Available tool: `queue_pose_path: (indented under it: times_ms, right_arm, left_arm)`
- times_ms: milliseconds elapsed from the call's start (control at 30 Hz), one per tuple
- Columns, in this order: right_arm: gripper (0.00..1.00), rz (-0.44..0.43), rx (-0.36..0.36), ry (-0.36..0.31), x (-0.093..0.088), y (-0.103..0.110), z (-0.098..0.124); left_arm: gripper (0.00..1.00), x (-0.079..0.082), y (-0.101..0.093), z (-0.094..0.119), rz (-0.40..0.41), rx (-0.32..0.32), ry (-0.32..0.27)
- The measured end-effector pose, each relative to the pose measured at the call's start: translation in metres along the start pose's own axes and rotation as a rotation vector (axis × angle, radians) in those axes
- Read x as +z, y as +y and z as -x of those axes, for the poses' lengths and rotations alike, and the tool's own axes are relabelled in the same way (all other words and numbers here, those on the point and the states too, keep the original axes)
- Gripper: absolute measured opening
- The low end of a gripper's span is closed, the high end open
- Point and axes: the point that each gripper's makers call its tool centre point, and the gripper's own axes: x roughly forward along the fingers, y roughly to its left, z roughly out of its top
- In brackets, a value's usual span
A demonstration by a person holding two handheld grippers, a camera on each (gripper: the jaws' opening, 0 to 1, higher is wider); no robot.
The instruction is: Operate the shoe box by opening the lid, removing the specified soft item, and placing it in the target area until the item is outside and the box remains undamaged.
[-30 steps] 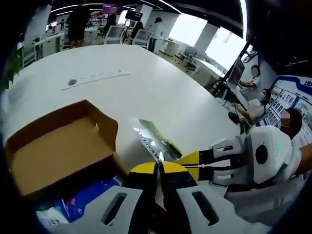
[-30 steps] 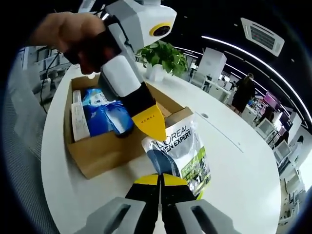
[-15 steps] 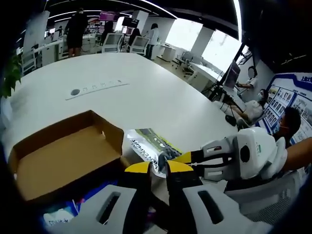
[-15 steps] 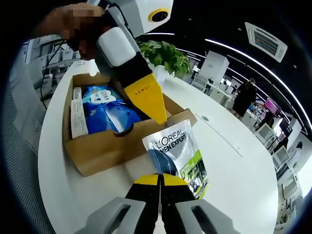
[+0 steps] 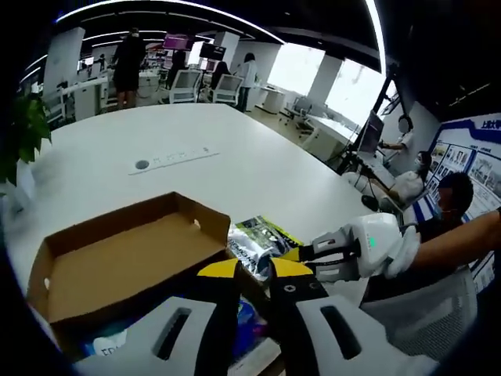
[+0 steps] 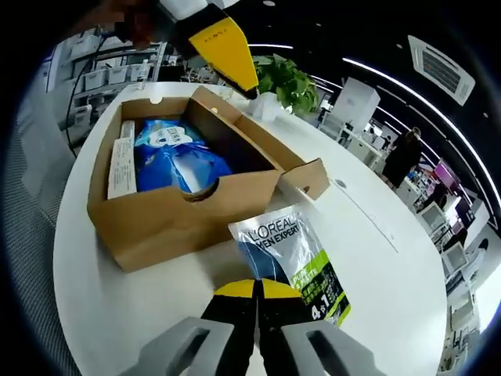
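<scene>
**Pouch out of the box, pinched by the right gripper**

The right gripper point(image 6: 254, 288) has its jaws pressed together on the bottom edge of the L'Oréal Men Expert pouch point(image 6: 288, 254), which lies on the white table point(image 6: 391, 266) beside the open shoe box point(image 6: 168, 215) — a blue pack point(image 6: 176, 160) inside. The left gripper point(image 5: 254, 270) hovers above the box, jaws slightly apart, holding nothing.

White table point(image 6: 376, 258) is seen w/ open cardboard shoe box point(image 6: 180, 211) resting on it; silver-green pouch point(image 6: 293, 258) is laid flat just beside, at box's 4 o'clock.
</scene>
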Motion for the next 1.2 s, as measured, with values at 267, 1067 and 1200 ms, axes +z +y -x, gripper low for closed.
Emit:
queue_pose_path:
  times_ms: [267,1067,1200]
  right_arm:
    - [0.0,0.073,0.045,0.042,-0.011,0.01,-0.01]
    - [0.17,-0.091,0.022,0.055,-0.026,0.01,-0.004]
    - [0.23,-0.2,-0.007,0.033,-0.029,0.004,0.003]
  left_arm:
    - [0.14,-0.012,0.036,0.032,0.035,0.068,-0.02]
    - [0.2,-0.05,0.086,0.096,0.068,0.177,-0.047]
    - [0.2,-0.054,0.09,0.102,0.069,0.186,-0.048]
